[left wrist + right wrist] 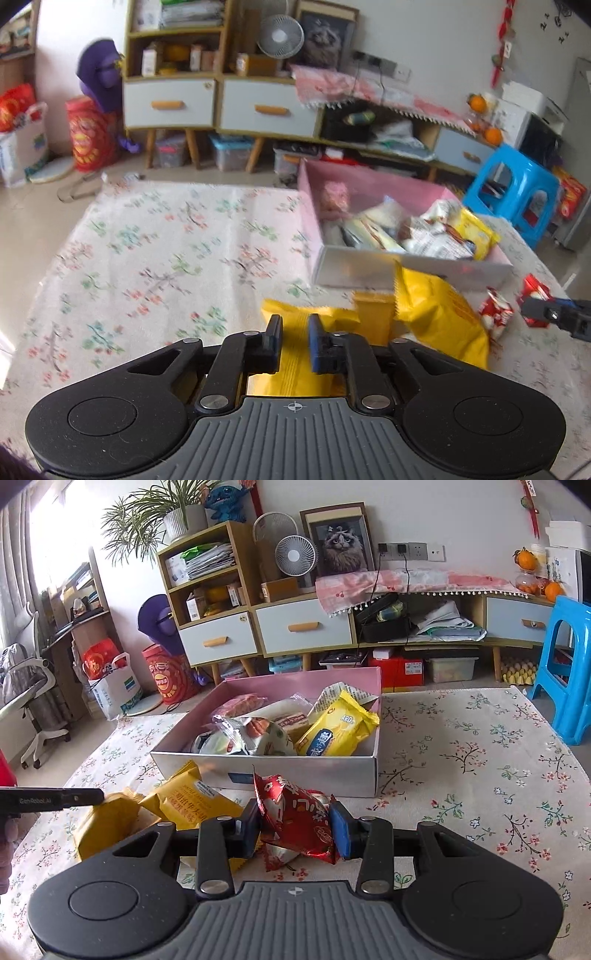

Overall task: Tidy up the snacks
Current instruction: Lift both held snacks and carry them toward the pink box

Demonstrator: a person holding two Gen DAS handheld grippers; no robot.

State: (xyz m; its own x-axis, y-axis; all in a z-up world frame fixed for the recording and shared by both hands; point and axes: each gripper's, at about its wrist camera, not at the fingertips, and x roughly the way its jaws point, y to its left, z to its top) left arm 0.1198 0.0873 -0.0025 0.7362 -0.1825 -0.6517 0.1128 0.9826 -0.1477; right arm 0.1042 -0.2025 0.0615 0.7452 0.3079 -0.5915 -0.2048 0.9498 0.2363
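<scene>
While the right gripper [295, 821] clamps a red snack packet [295, 819] just before the box [266, 771], the left gripper [293, 326] is closed on a yellow packet [295, 354] over the tablecloth [147, 258].

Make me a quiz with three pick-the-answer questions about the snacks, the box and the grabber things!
1. Where is the pink box?
A. on the flowery tablecloth
B. on the blue stool
C. on the floor

2. What colour is the snack packet between the right gripper's fingers?
A. green
B. red
C. purple

3. How is the box?
A. shut with a lid
B. open and bare
C. open with snacks inside

Answers:
1 A, it sits on the tablecloth.
2 B, its wrapper is shiny red with white marks.
3 C, no lid covers it and packets such as the yellow one lie inside.
</scene>
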